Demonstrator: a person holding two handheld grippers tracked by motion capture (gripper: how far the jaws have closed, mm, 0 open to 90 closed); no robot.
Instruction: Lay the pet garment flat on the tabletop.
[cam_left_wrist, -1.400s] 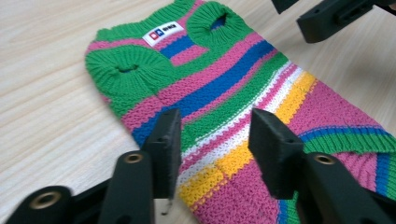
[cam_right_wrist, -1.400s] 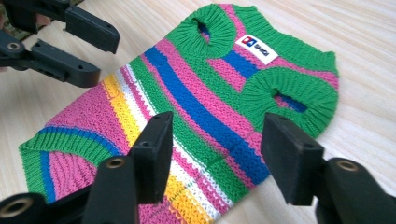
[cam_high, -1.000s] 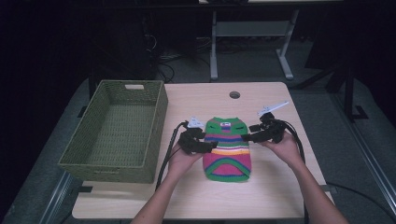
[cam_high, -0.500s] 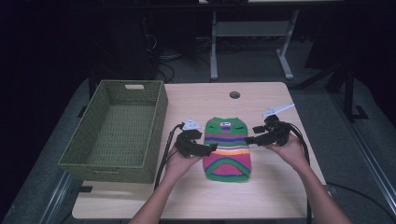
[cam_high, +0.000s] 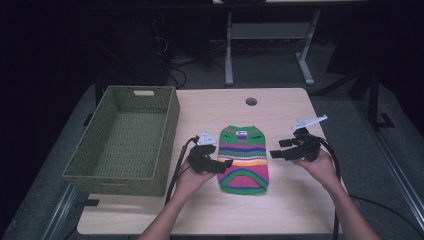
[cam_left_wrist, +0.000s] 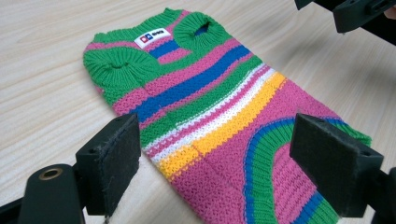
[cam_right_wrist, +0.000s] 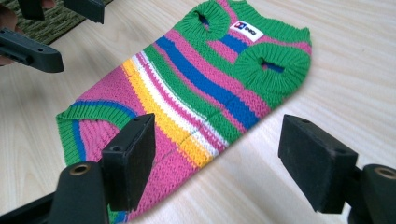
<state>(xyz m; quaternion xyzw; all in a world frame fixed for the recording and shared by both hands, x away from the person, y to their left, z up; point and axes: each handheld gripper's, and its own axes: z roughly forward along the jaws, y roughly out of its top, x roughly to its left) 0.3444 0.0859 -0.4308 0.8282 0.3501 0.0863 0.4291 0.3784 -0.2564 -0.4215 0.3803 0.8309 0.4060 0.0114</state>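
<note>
Flanking the little striped sweater (cam_high: 243, 159), which lies flat near the middle of the table (cam_high: 280, 210), both claws are released with jaws wide apart and nothing held. Left gripper (cam_high: 224, 163) sits at its left edge, right gripper (cam_high: 276, 154) just off its right edge. Green basket (cam_high: 95, 167) stands empty along the table's left edge. Looks like the pre-grasp step; next move probably calls for pinching both sides

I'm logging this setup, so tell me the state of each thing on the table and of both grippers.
Sweater: lying flat on the table, unfolded, held by neither gripper.
Basket: upright, empty.
Left gripper: open, jaws wide, at the sweater's edge.
Right gripper: open, jaws wide, at the sweater's opposite edge.
Table: bare light wood around the sweater.
</note>
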